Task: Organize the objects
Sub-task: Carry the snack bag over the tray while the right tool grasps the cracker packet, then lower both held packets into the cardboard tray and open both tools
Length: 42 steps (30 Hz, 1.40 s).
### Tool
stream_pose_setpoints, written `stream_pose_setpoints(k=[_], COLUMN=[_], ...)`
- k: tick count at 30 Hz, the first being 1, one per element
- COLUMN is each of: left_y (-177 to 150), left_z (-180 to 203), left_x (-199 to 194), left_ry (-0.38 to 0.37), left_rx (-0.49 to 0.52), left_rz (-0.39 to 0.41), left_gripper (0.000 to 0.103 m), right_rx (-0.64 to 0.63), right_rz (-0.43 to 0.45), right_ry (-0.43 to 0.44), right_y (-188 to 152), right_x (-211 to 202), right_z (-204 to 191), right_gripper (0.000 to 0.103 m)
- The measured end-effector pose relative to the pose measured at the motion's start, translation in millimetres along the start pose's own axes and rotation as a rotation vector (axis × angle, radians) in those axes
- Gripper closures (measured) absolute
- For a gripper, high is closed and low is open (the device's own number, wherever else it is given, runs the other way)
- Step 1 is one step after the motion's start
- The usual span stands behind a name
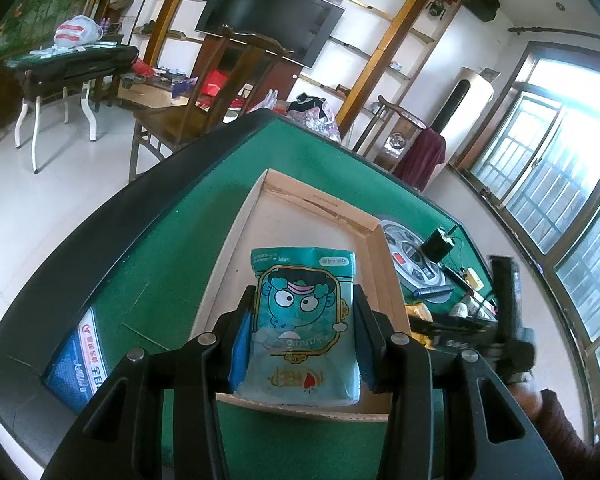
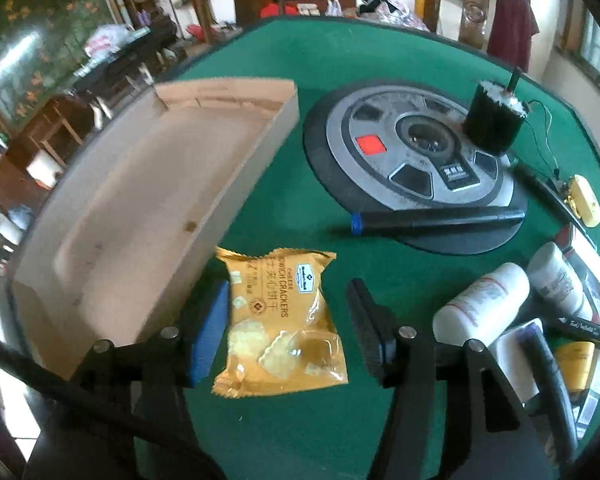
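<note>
Cardboard tray (image 2: pixel 112 216) first, the biggest piece in play: it lies on the green table (image 2: pixel 300 60), running from about seven o'clock up to twelve in the right wrist view, its long wall just beside the yellow cracker packet (image 2: pixel 282 322).

That packet lies flat on the felt, long axis pointing up toward twelve, between the spread fingers of the right gripper (image 2: pixel 288 328). The blue pad stands clear at nine o'clock of it, the black pad clear at three; neither presses, so I read those jaws as open around the packet, not gripping. The tray sits at roughly ten o'clock from this gripper, and the right hand is plainly the nearer one to the crackers.

Over on the left, the left gripper (image 1: pixel 300 340) is clamped on the teal cartoon packet (image 1: pixel 302 320), pads against both sides, held above the tray's near end (image 1: pixel 308 406), packet's long axis running toward twelve o'clock.
</note>
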<state>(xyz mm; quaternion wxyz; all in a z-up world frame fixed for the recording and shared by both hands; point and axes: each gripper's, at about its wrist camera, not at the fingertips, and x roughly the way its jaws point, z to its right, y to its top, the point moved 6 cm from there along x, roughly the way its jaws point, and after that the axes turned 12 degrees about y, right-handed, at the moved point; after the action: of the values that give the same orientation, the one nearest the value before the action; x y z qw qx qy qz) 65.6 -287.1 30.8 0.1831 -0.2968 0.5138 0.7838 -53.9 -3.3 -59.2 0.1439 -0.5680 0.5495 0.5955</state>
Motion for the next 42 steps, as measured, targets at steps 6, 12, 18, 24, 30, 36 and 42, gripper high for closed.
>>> stream_pose_setpoints(k=[6, 12, 18, 24, 30, 36, 42], left_y=[3, 11, 31, 59, 68, 66, 61], left_z=[4, 18, 43, 60, 60, 55, 52], left_x=[-1, 0, 26, 88, 134, 159, 168], left_ry=[-0.015, -0.041, -0.040, -0.008, 0.012, 0.033, 0.058], left_rx=[0.007, 0.032, 0.083, 0.086, 0.068, 0.032, 0.033], left_rz=[-0.005, -0.009, -0.046, -0.122, -0.162, -0.194, -0.209], left_gripper=[0.065, 0.065, 0.065, 0.065, 0.064, 0.062, 0.056], right_rx=[0.003, 0.026, 0.026, 0.107, 0.058, 0.027, -0.040], right_rz=[0.024, 0.100, 0.171, 0.122, 0.094, 0.084, 0.099], right_ry=[0.007, 0.046, 0.134, 0.198, 0.101, 0.049, -0.037], right_y=[-4, 1, 47, 94, 112, 114, 118], right_x=[-3, -33, -64, -15, 30, 52, 55], right_z=[-8, -11, -32, -47, -58, -60, -59], right_gripper=[0.061, 0.061, 0.061, 0.061, 0.061, 0.061, 0.060])
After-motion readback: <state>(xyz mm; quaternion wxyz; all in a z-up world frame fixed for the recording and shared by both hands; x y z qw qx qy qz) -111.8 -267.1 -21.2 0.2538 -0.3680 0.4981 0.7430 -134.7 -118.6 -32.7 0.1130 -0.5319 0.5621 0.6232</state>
